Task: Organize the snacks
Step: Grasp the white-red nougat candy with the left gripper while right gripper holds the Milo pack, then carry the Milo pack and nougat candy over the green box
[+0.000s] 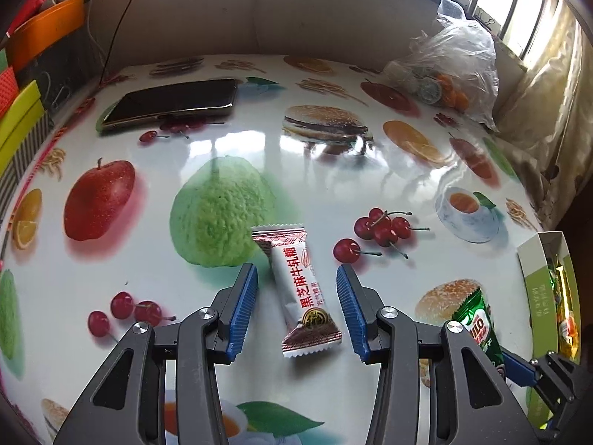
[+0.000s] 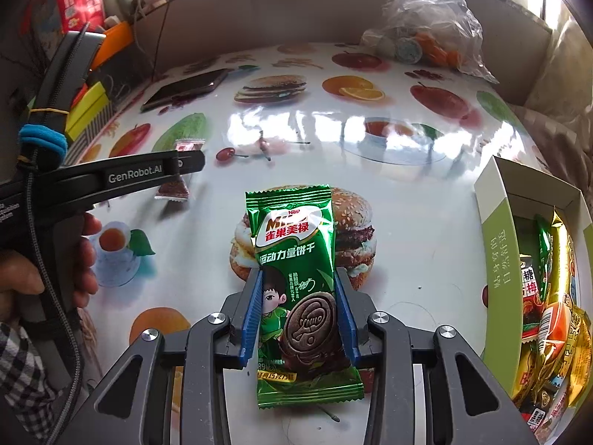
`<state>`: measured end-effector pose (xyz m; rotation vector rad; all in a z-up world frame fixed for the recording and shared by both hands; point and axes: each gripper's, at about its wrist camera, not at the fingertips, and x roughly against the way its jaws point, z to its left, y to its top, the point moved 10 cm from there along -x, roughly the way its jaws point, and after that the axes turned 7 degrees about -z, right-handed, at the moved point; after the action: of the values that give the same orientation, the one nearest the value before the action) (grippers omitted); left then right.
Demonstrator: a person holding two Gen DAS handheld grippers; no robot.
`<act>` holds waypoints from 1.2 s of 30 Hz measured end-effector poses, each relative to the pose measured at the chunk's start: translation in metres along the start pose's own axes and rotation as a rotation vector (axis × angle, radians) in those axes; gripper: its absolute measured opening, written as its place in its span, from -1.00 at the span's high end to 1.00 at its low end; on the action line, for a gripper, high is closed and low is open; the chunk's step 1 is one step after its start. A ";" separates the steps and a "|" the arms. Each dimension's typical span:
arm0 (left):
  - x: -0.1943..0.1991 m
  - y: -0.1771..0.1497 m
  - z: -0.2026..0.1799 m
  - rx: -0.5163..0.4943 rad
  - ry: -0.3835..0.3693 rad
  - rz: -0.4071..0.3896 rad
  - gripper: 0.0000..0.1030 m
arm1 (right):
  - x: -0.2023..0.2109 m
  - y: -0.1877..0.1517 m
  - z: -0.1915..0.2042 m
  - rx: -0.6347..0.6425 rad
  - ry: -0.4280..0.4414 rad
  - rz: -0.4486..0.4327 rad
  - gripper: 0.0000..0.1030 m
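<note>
A white and brown nougat candy bar (image 1: 298, 291) lies on the fruit-print table between the open blue-padded fingers of my left gripper (image 1: 296, 278), which do not touch it. It shows small in the right wrist view (image 2: 174, 187). My right gripper (image 2: 300, 289) is shut on a green Milo biscuit packet (image 2: 296, 278), held just above the table. The packet also shows at the right of the left wrist view (image 1: 478, 326). A green and white box (image 2: 496, 244) holding several wrapped snacks stands at the right.
A black phone (image 1: 174, 102) lies at the far left of the table. A clear plastic bag (image 1: 448, 63) with small items sits at the far right corner. Coloured boxes (image 1: 22, 118) crowd the left edge. The left gripper's handle (image 2: 111, 178) reaches in from the left.
</note>
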<state>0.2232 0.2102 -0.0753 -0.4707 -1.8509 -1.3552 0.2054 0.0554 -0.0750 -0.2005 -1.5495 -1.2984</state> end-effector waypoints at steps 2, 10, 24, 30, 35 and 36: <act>-0.001 0.001 0.001 -0.007 0.010 -0.008 0.11 | -0.001 0.000 0.000 0.004 -0.003 0.000 0.30; -0.002 0.002 0.001 -0.021 0.031 -0.026 0.28 | 0.000 0.001 0.000 0.005 -0.004 0.000 0.30; -0.003 0.004 0.006 -0.042 0.051 -0.041 0.62 | -0.001 0.001 0.000 0.001 -0.003 -0.001 0.30; -0.003 0.004 0.006 -0.038 0.051 -0.042 0.62 | 0.000 0.000 0.000 0.002 -0.004 -0.002 0.30; -0.003 0.003 0.006 -0.030 0.049 -0.041 0.63 | 0.000 0.000 0.000 0.003 -0.004 -0.003 0.30; -0.002 0.003 0.006 -0.029 0.048 -0.041 0.63 | 0.000 0.000 0.000 0.003 -0.004 -0.002 0.30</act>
<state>0.2247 0.2172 -0.0759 -0.4137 -1.8123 -1.4104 0.2056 0.0559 -0.0749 -0.1997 -1.5553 -1.2986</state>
